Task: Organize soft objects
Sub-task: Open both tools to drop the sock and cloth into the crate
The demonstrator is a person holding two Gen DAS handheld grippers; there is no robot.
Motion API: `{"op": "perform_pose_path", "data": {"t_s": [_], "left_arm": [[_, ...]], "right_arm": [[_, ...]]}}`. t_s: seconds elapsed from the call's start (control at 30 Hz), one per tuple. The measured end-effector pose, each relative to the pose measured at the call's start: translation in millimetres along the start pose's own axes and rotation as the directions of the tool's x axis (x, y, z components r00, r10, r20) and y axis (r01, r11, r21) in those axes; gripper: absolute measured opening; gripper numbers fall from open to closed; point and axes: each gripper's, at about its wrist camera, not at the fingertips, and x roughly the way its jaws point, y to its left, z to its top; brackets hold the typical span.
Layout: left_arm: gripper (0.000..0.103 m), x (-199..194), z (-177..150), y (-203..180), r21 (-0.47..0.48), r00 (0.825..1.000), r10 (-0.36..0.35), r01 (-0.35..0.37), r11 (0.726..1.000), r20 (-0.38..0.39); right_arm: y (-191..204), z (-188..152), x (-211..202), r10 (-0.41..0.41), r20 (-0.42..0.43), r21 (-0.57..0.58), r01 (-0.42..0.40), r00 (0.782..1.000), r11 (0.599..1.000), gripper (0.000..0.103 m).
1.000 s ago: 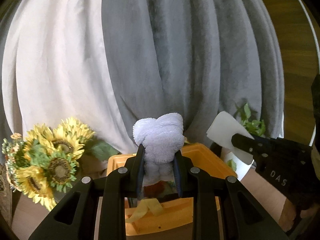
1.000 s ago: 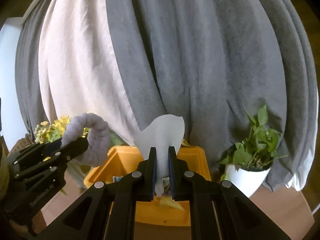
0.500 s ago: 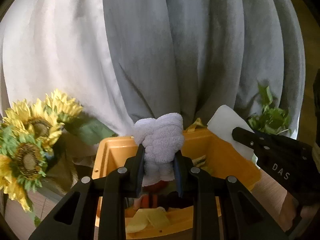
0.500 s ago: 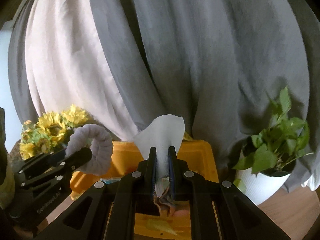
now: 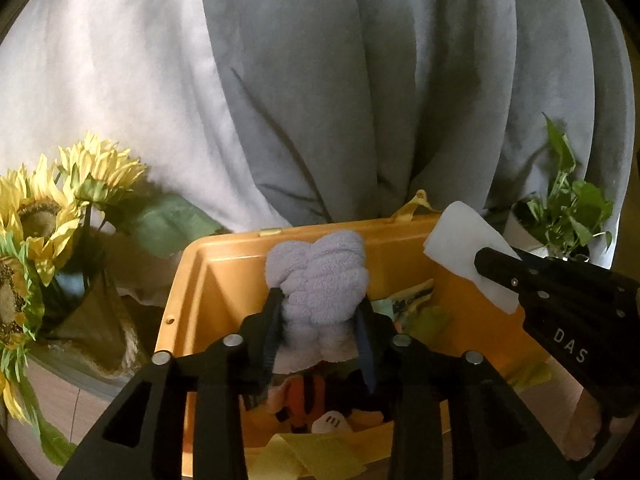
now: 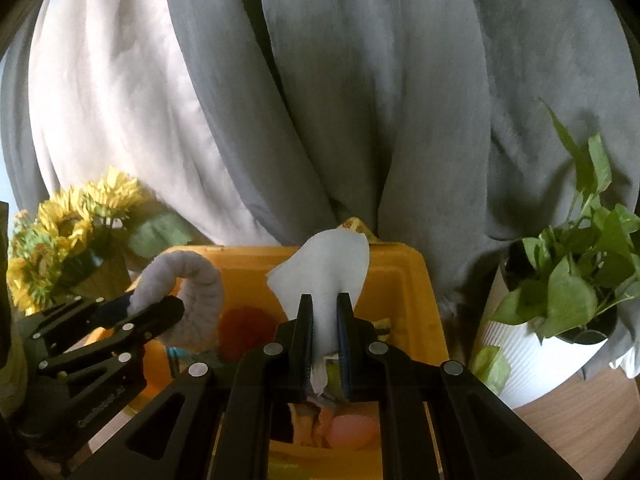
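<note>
Yellow artificial sunflower bunch (image 5: 44,240), far left. Left gripper (image 5: 320,320): jaws easing apart, fluffy lavender terry-cloth ring (image 5: 320,284) still between the pads, above the open orange plastic bin (image 5: 204,276) of soft toys. Right gripper (image 6: 324,332): clenched on a thin white sheet (image 6: 324,268) above the same bin. Leafy green plant in white ribbed pot (image 6: 568,272), far right.

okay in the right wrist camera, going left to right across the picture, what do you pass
Yellow sunflower bouquet → left gripper holding a fuzzy lavender fabric ring → thin white sheet pinched in the right gripper above the orange plastic bin → leafy green plant in a white ribbed pot.
</note>
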Motion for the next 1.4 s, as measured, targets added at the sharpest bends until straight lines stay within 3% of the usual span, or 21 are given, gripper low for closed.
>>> {"op": "perform_pose_path", "data": {"t_s": [0.17,0.23,0.3,0.43,0.63,0.77,0.9,1.03,1.4], "left_arm": [[0.044,-0.4,-3.2,4.8,0.001,1.0,0.013,-0.013,1.0,-0.004],[0.047,-2.0,-3.9,5.1,0.003,1.0,0.017,-0.017,1.0,0.0],[0.053,-4.8,-4.3,4.8,0.005,1.0,0.029,-0.029,1.0,0.006],[0.059,-9.7,-4.3,7.0,-0.011,0.999,0.045,-0.045,0.999,0.009],[0.079,-24.1,-4.3,11.2,-0.045,0.996,0.088,-0.087,0.995,0.025],[0.091,-49.0,-6.3,13.8,-0.07,0.99,0.124,-0.119,0.99,0.065],[0.1,-79.5,-9.2,13.6,-0.069,0.981,0.162,-0.155,0.986,0.11],[0.103,-113.7,-14.8,13.2,-0.066,0.974,0.176,-0.168,0.983,0.139],[0.103,-206.5,-47.3,12.3,-0.016,0.971,0.141,-0.14,0.99,0.195]], "right_arm": [[1.8,-2.1,6.2,0.003,-0.017,-0.002,-0.003,1.0,1.0,0.015],[1.9,-2.5,7.5,0.002,-0.022,0.004,-0.002,1.0,1.0,0.035],[2.0,-3.4,7.7,-0.01,-0.016,0.006,0.01,1.0,1.0,0.043],[3.3,-4.4,7.1,-0.022,-0.019,-0.001,0.022,1.0,1.0,0.049],[5.6,-5.7,-0.8,-0.054,-0.012,-0.008,0.054,0.998,0.999,0.06],[9.3,-6.2,-16.3,-0.08,0.001,-0.013,0.08,0.997,0.997,0.064],[18.2,-8.2,-44.6,-0.108,0.034,-0.016,0.109,0.994,0.994,0.075],[27.6,-13.2,-78.3,-0.134,0.066,0.0,0.134,0.989,0.991,0.083],[53.8,-48.4,-170.4,-0.206,0.108,0.106,0.195,0.973,0.975,0.092]]}}
